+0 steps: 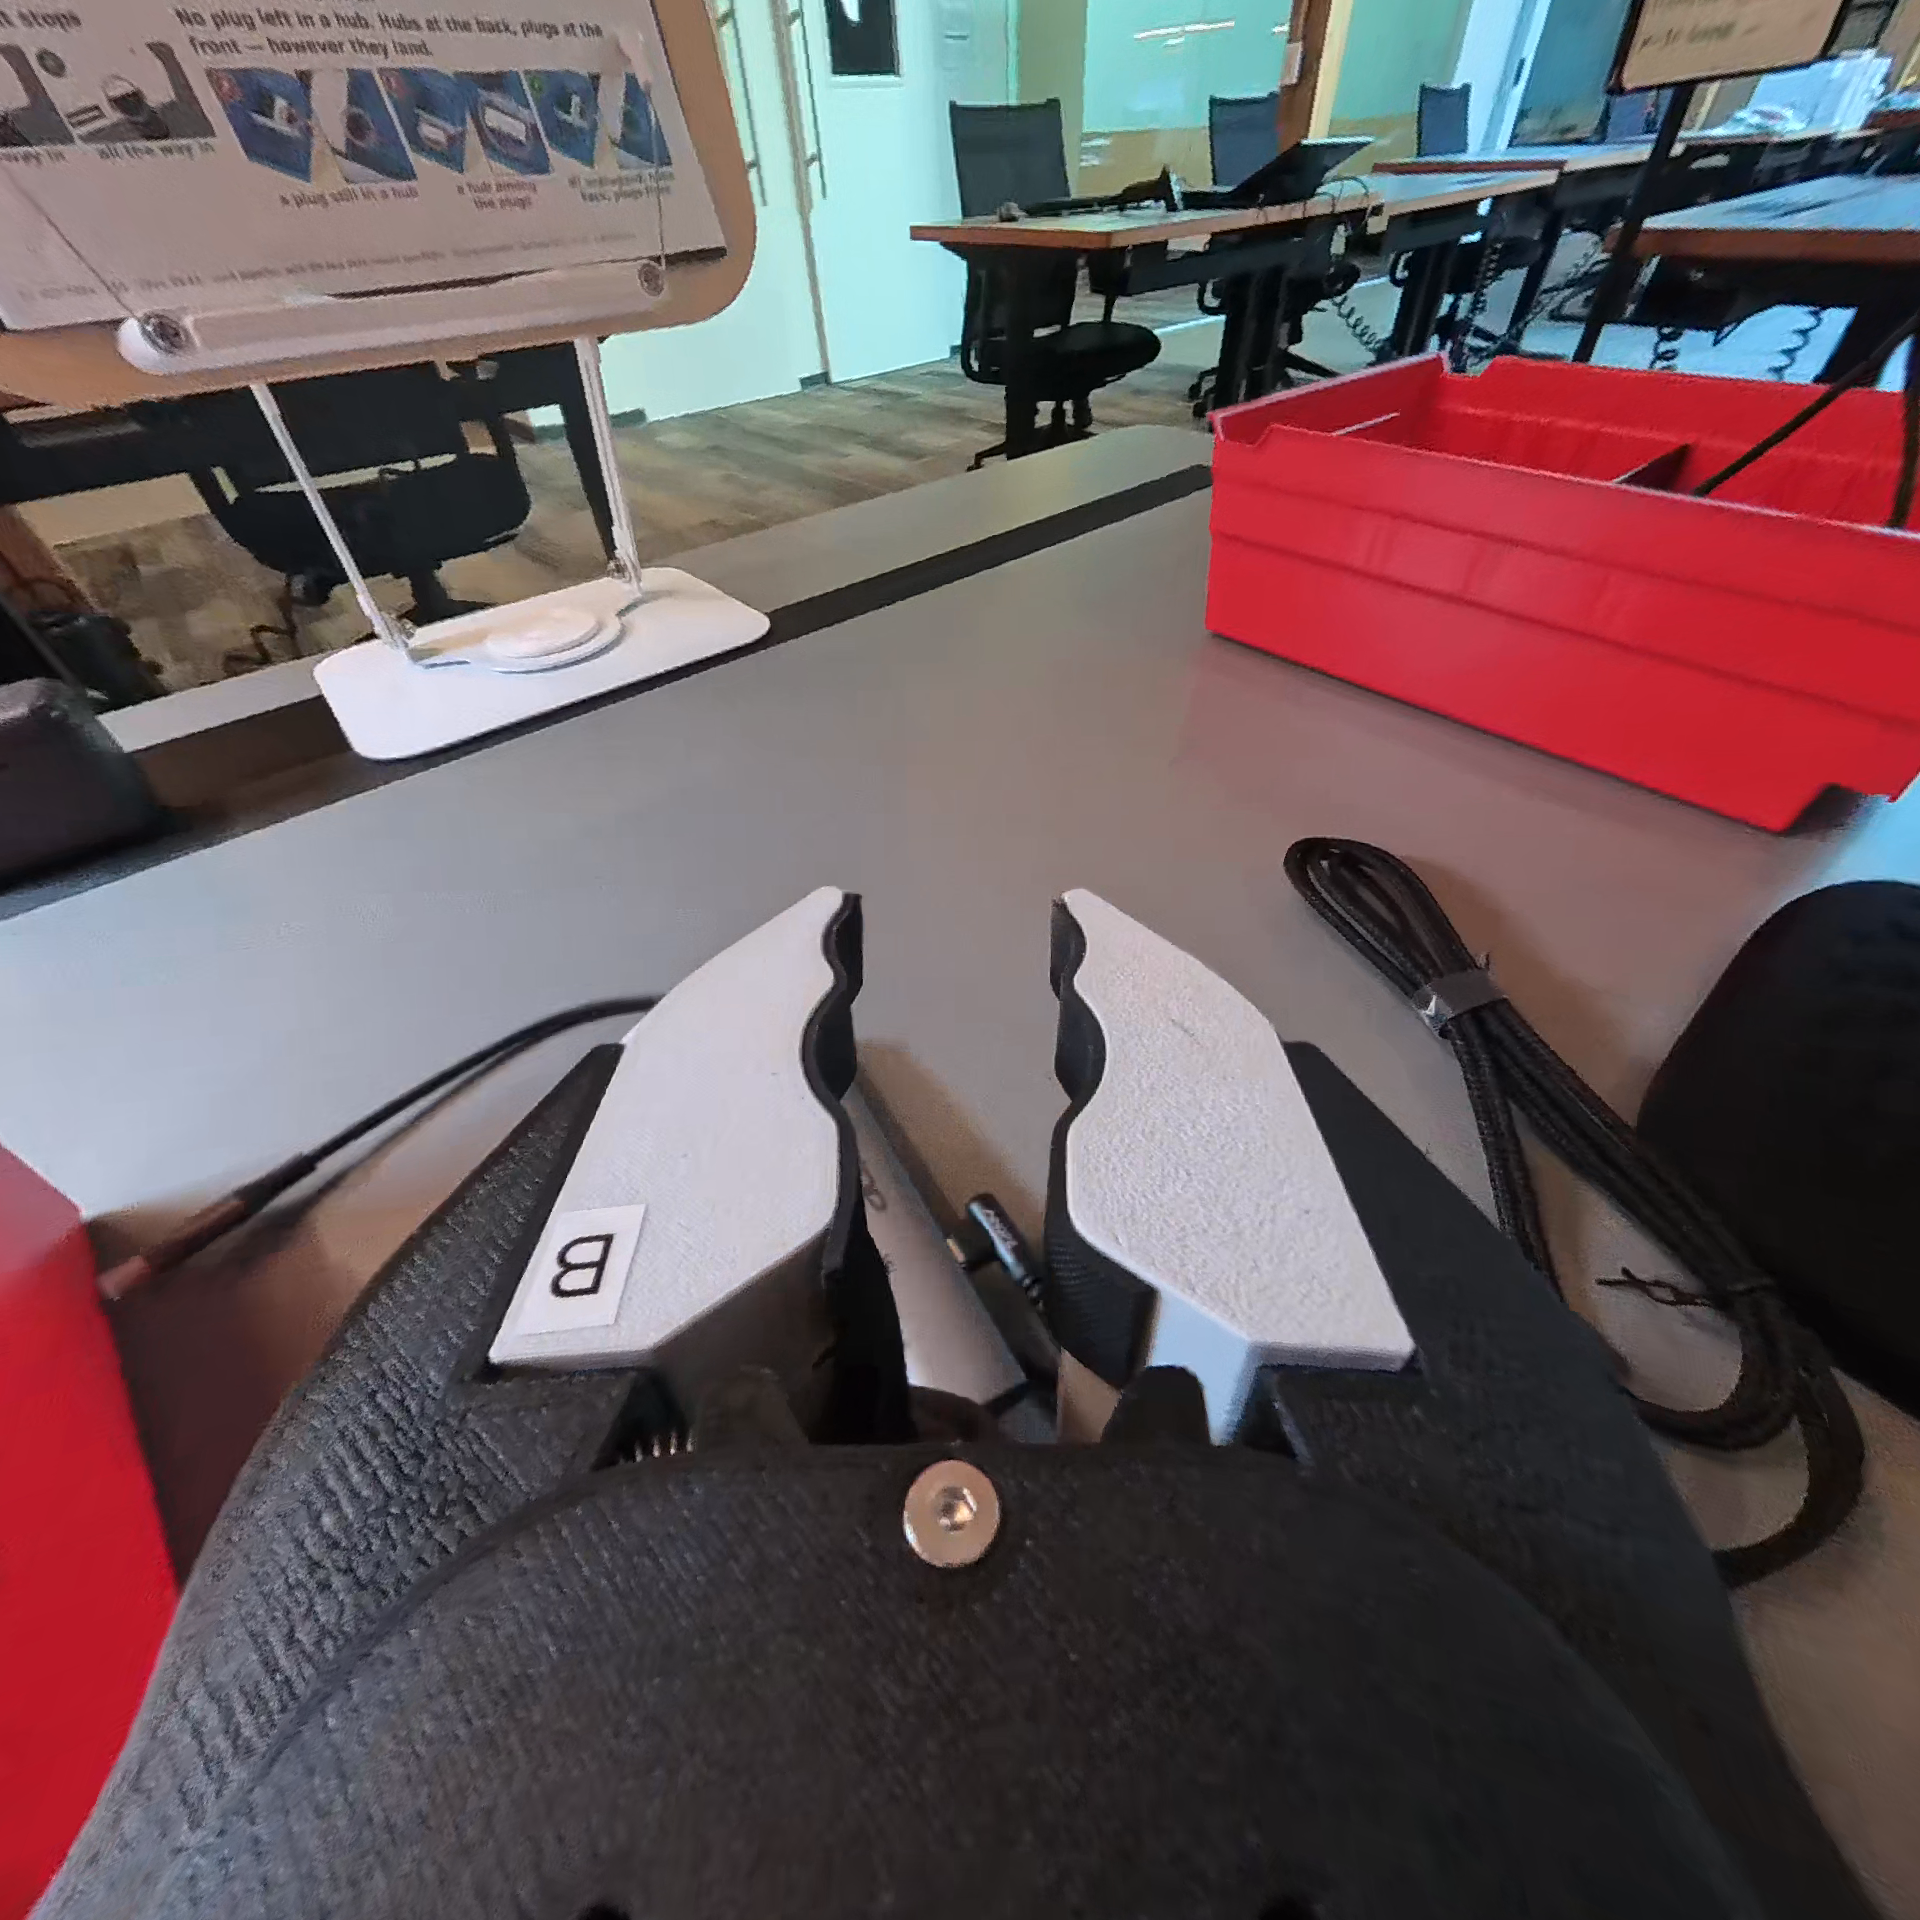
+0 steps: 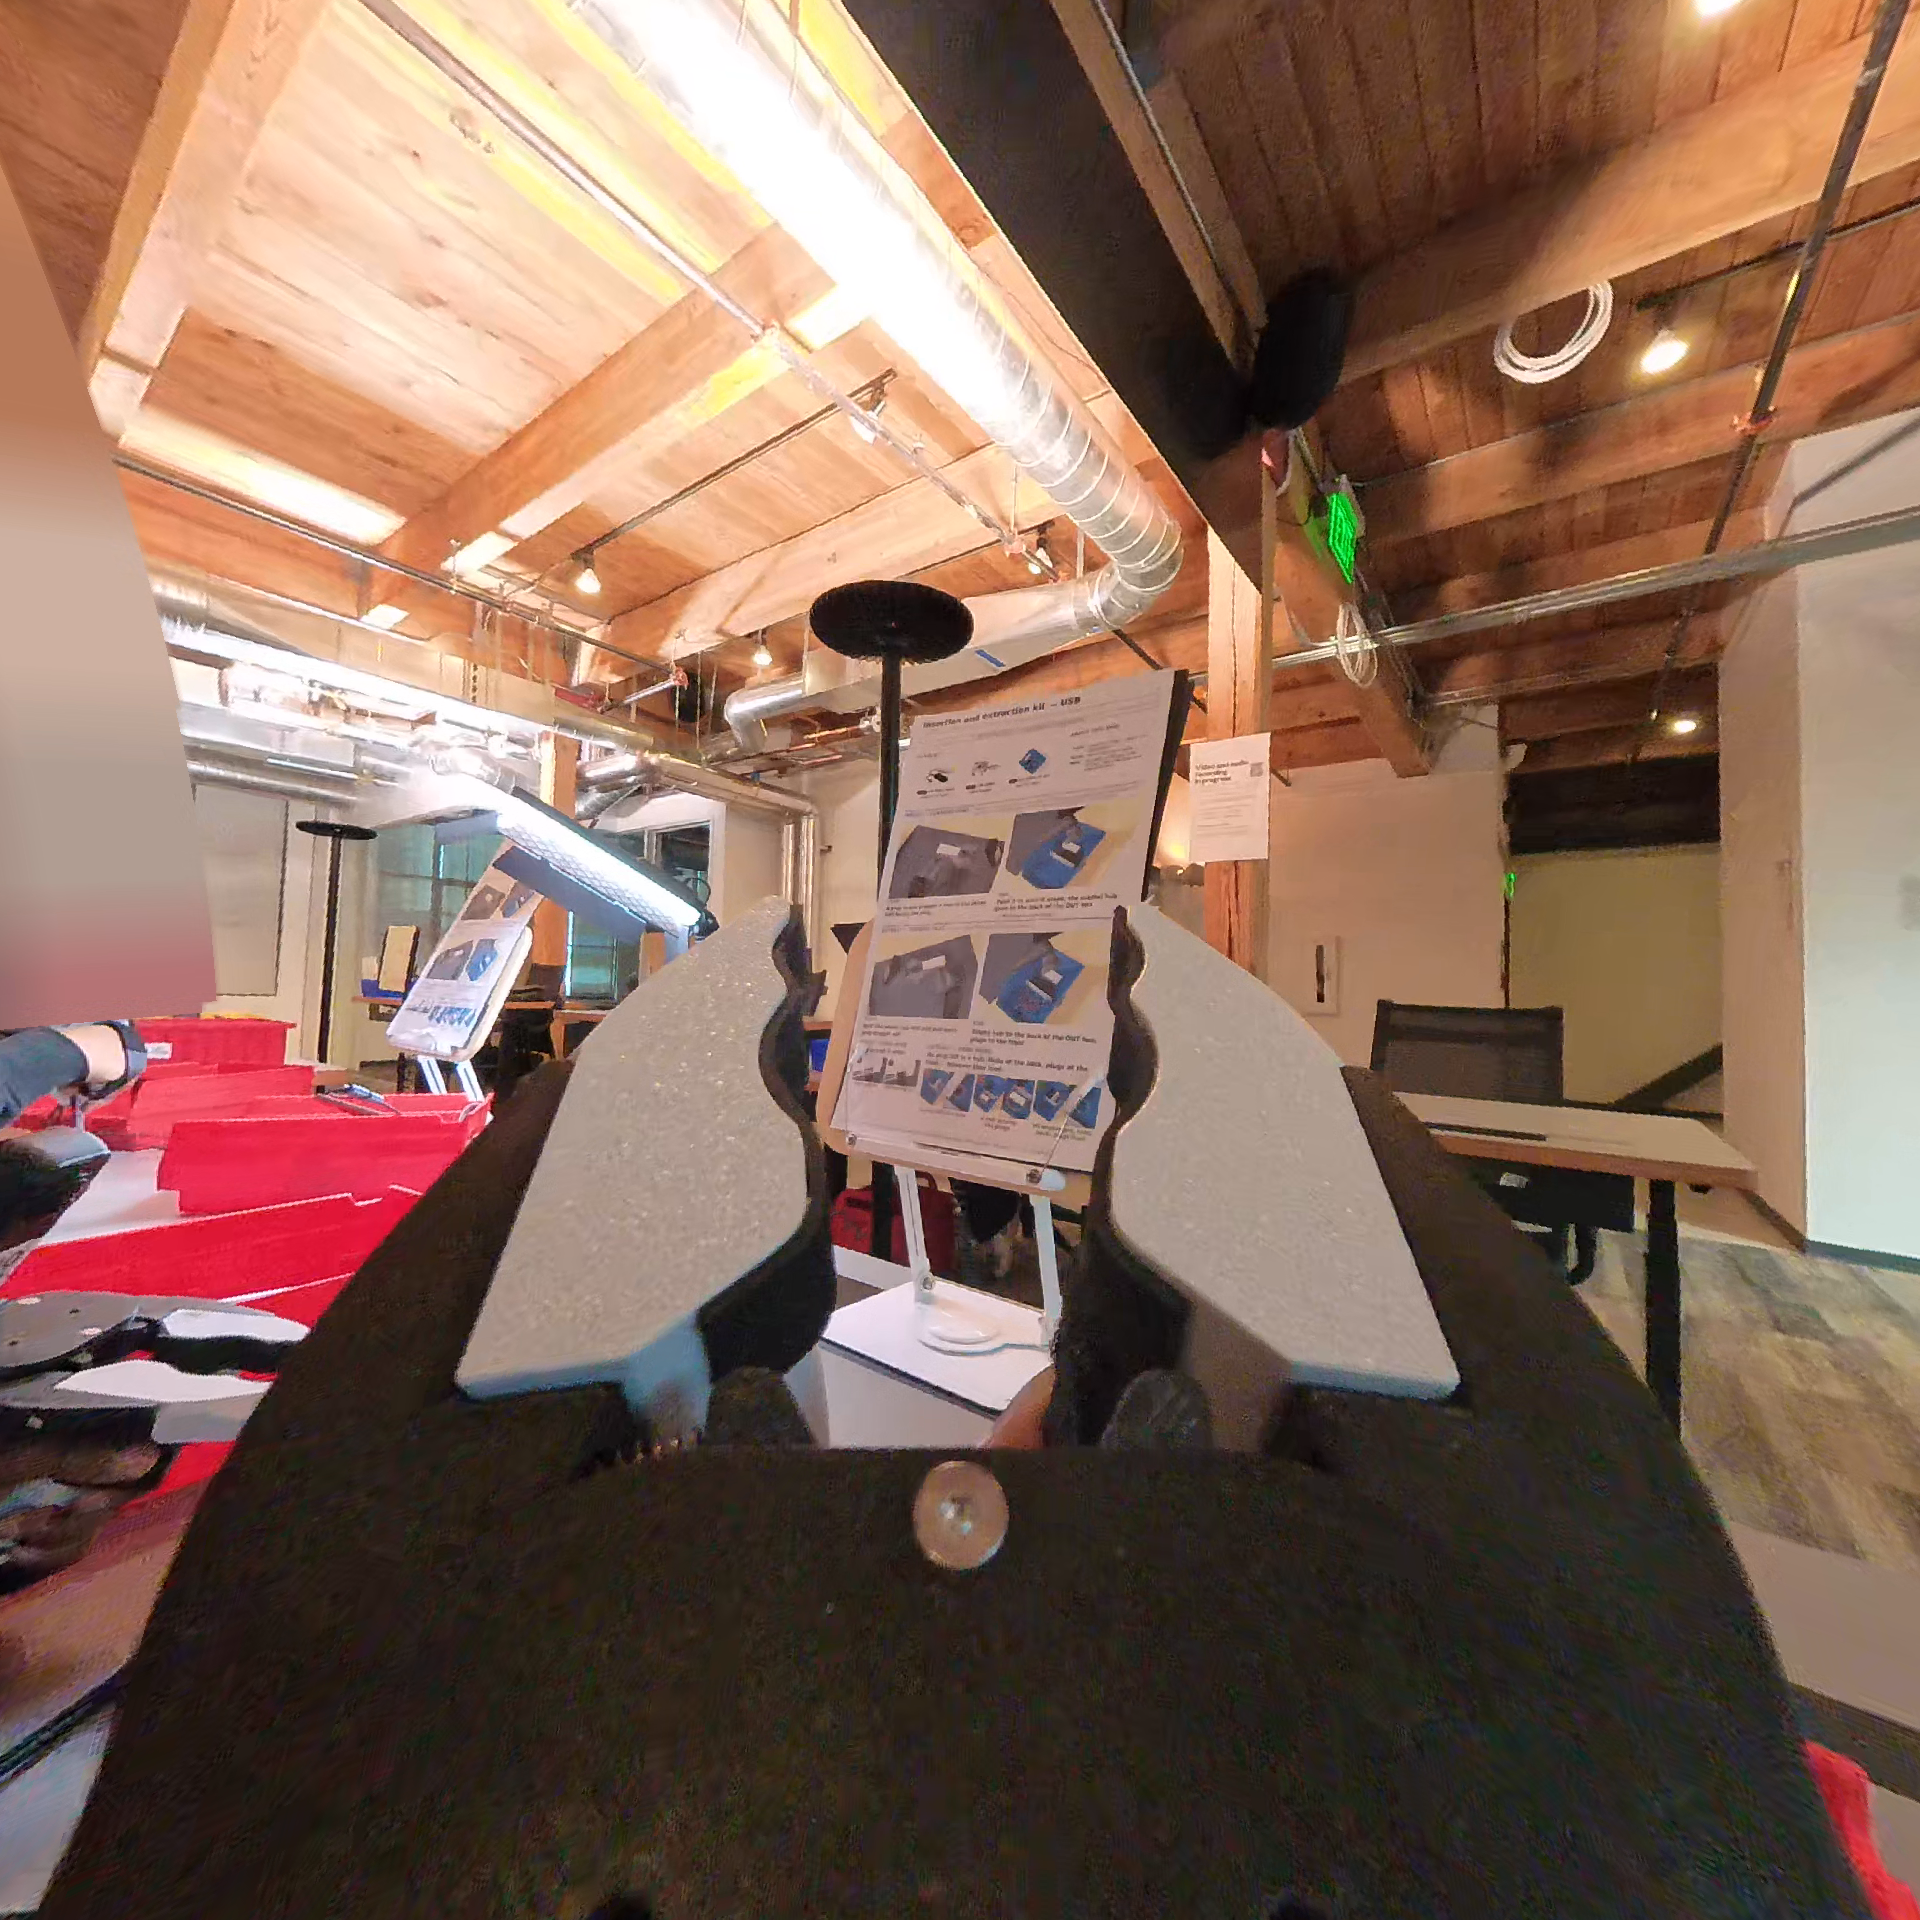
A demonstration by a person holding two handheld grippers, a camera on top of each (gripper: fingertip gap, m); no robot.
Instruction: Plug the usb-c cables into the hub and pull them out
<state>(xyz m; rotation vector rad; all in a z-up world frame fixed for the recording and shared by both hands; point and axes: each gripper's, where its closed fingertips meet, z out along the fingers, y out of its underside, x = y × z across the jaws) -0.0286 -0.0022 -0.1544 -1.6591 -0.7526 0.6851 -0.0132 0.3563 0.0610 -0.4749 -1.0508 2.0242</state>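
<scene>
In the left wrist view my left gripper [image 1: 956, 914] is open and low over the grey table [image 1: 1039, 748]. A silver hub [image 1: 940, 1288] lies under the gap between the fingers, near their base and mostly hidden. A black usb-c plug [image 1: 995, 1238] points at the hub's right edge; I cannot tell whether it is seated. A tied bundle of black braided cable [image 1: 1455, 1039] lies to the right. My right gripper [image 2: 956, 920] is open and empty. It is tilted up away from the table and faces an instruction sheet on a stand [image 2: 997, 935].
A red bin [image 1: 1558, 582] stands at the back right, and the sheet stand's white base [image 1: 540, 665] at the back left. A thin black cable [image 1: 416, 1091] runs left to a red box [image 1: 52, 1455]. A black rounded object [image 1: 1808, 1122] sits at the right edge. Several more red bins [image 2: 312, 1153] and a person's arm [image 2: 52, 1060] show at left. The gap from one gripper's tips to the other's is roughly 40 cm.
</scene>
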